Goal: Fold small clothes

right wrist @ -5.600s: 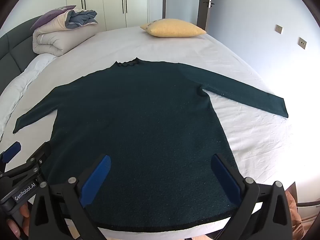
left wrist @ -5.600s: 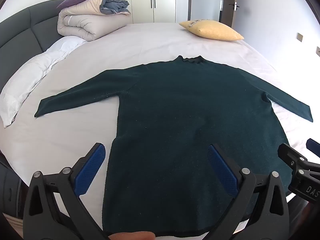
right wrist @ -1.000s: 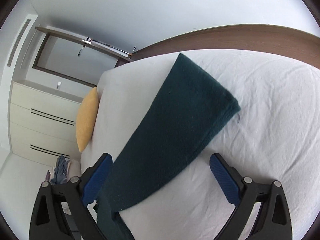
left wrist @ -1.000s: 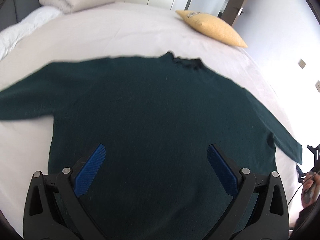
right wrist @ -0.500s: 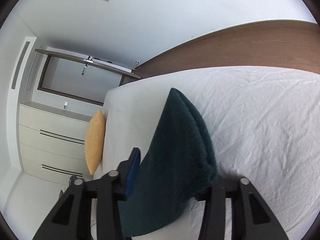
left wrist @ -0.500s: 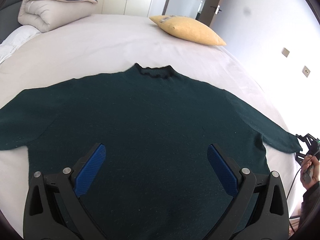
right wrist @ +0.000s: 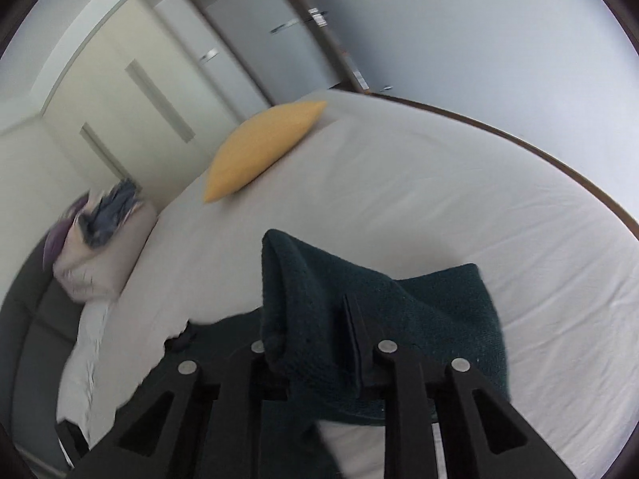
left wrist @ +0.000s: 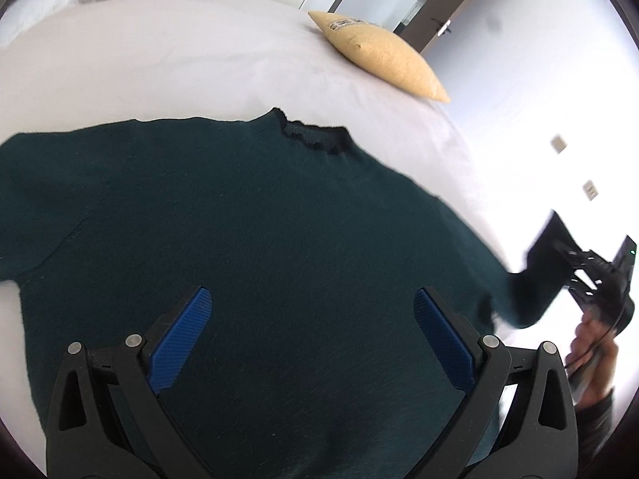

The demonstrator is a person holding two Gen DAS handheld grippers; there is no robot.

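The fold has barely begun: the dark green sweater [left wrist: 259, 247] lies flat on the bed [left wrist: 167, 56], collar toward twelve o'clock, while the right gripper [right wrist: 315, 331] jaws are closing on its lifted sleeve [right wrist: 431, 311] and the left gripper [left wrist: 315, 339] jaws hang spread above the body.

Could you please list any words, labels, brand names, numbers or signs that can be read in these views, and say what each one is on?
None can be read.
The label on the yellow pillow carries a print, too blurred to read.
The right gripper shows no legible marking.
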